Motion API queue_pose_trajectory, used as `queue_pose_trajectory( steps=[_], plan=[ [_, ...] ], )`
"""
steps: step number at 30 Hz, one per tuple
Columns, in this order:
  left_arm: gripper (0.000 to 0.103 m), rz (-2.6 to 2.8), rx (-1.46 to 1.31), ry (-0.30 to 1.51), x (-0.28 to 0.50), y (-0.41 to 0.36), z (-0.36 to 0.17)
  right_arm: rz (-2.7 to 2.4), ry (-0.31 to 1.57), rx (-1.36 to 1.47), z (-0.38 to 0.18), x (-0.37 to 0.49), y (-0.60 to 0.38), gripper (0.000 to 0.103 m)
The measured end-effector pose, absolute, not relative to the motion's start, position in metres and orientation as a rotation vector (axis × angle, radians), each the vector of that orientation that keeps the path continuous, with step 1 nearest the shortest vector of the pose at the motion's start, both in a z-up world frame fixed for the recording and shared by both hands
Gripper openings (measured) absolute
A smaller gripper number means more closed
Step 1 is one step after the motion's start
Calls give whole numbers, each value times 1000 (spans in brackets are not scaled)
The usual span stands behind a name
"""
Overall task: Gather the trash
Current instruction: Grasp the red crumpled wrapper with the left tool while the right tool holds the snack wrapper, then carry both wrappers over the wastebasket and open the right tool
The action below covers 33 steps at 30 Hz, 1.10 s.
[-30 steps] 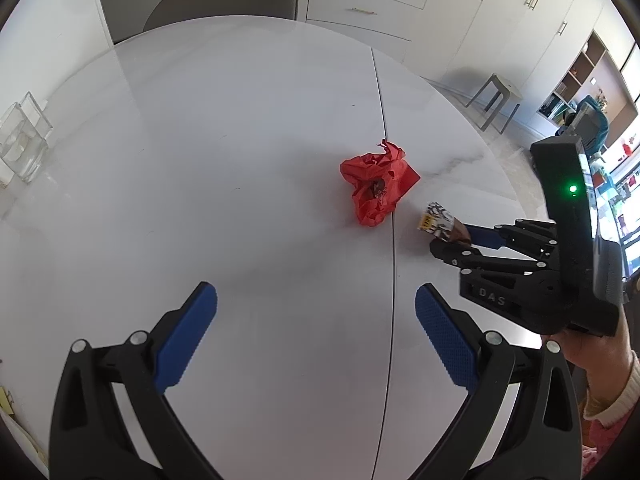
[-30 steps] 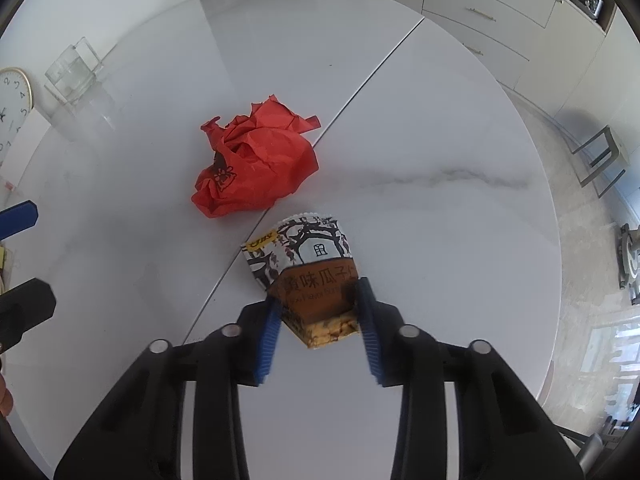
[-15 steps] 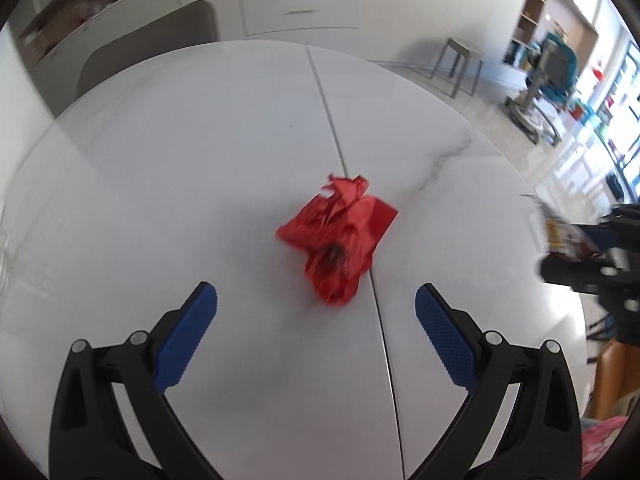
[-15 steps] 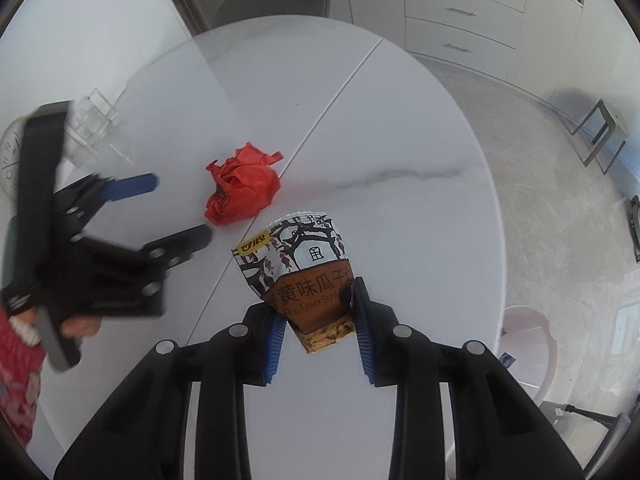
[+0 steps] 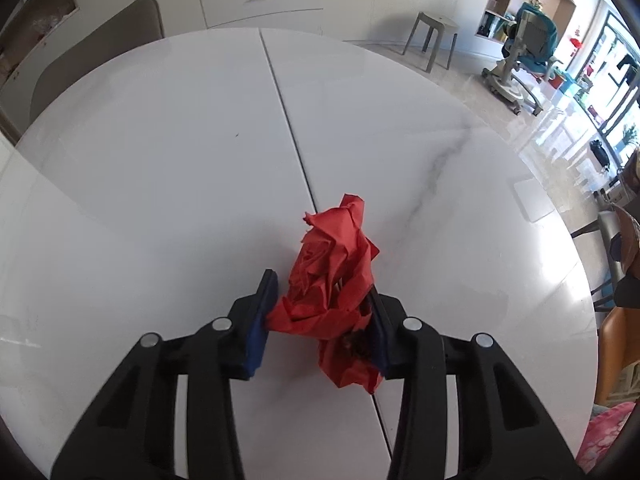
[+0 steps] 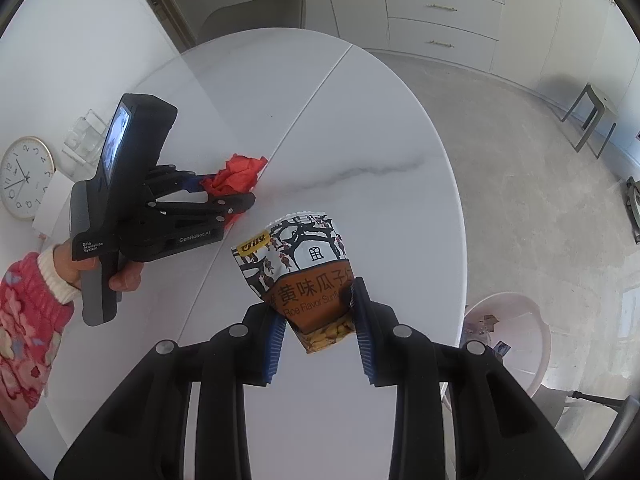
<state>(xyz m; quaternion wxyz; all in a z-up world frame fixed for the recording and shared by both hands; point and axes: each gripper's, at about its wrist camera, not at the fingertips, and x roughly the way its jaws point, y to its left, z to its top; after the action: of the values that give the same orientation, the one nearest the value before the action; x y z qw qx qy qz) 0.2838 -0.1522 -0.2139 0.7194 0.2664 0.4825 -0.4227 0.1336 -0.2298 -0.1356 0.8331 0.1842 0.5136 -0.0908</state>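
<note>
My left gripper (image 5: 320, 316) is shut on a crumpled red paper wad (image 5: 332, 280) at the seam of the white marble table (image 5: 160, 160). From the right wrist view the left gripper (image 6: 224, 192) shows holding the red wad (image 6: 238, 172) on the table. My right gripper (image 6: 318, 320) is shut on a sunflower seed snack packet (image 6: 300, 264), brown and white with black drawings, held above the table's right edge.
A pale pink bin (image 6: 508, 340) with some scraps stands on the floor right of the table. A clear glass holder (image 6: 86, 140) and a round clock (image 6: 26, 178) sit at the table's left. A grey chair (image 5: 96, 56) and a stool (image 5: 432, 36) stand beyond.
My left gripper moved forward and closed on the red wad. My right gripper lifted the snack packet up and back toward the table's right edge.
</note>
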Motion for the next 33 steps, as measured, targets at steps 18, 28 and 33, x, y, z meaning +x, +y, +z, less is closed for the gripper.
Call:
queue_pose_trajectory(
  steps=[18, 28, 33],
  plan=[
    [37, -622, 312, 1028, 173, -39, -111, 2, 1039, 306, -86, 101, -179, 32],
    [37, -495, 205, 1074, 73, -41, -81, 110, 1079, 294, -82, 36, -199, 32],
    [37, -551, 185, 1052, 44, -87, -77, 76, 1077, 300, -88, 4, -252, 32]
  ],
)
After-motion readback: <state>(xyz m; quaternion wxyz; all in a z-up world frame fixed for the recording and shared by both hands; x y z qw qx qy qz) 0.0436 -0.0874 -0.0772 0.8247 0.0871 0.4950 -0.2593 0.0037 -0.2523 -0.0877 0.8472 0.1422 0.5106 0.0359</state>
